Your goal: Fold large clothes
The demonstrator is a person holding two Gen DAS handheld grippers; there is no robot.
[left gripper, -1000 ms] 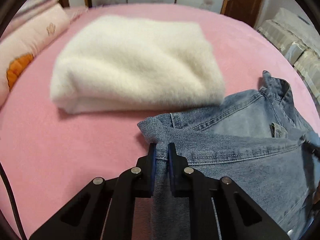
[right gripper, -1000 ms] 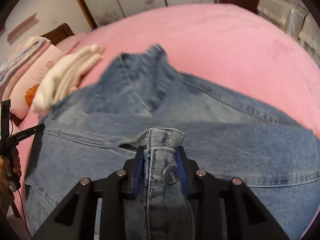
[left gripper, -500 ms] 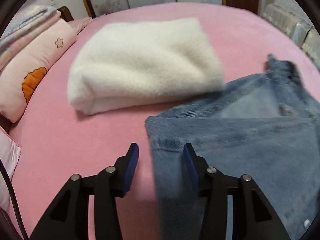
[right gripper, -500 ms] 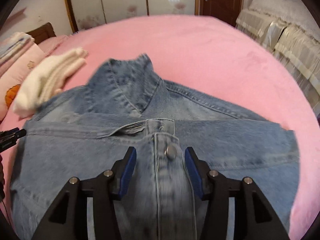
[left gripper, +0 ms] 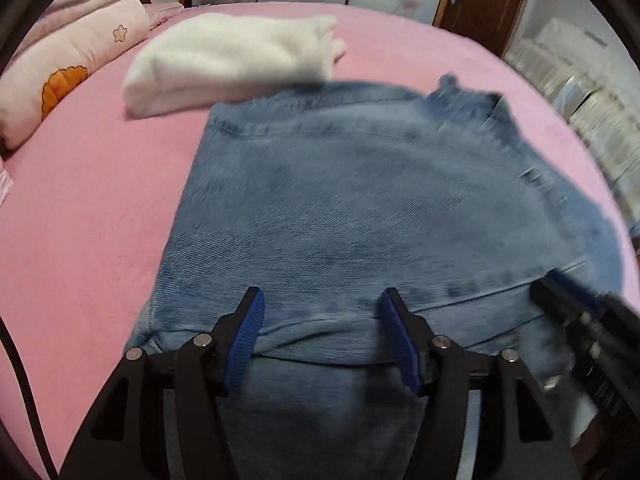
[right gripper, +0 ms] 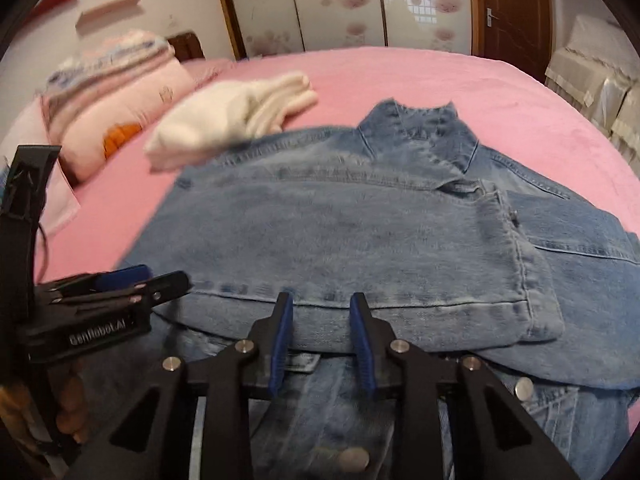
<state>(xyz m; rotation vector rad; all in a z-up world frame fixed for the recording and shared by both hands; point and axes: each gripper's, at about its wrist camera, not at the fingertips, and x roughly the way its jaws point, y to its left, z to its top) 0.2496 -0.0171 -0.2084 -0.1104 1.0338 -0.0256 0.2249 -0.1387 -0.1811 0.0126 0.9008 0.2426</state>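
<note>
- Since the earlier frames both grippers have let go of the denim jacket (right gripper: 360, 240) and drawn back to its near fold.
- Left: cream sweater (left gripper: 236, 60), folded, touches the jacket's far-left edge; bare pink bed (left gripper: 88, 208) offers room.
- Left gripper (left gripper: 322, 320): jaws have just been opening, empty, above the near hem.
- Right gripper (right gripper: 322, 316): jaws have just been narrowing, parted, gripping nothing; open bed lies right.

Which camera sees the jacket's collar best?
The right wrist view: the denim jacket's collar stands fairly sharp, both points showing. The left wrist view shows the collar blurred, near the jacket's far edge.
</note>
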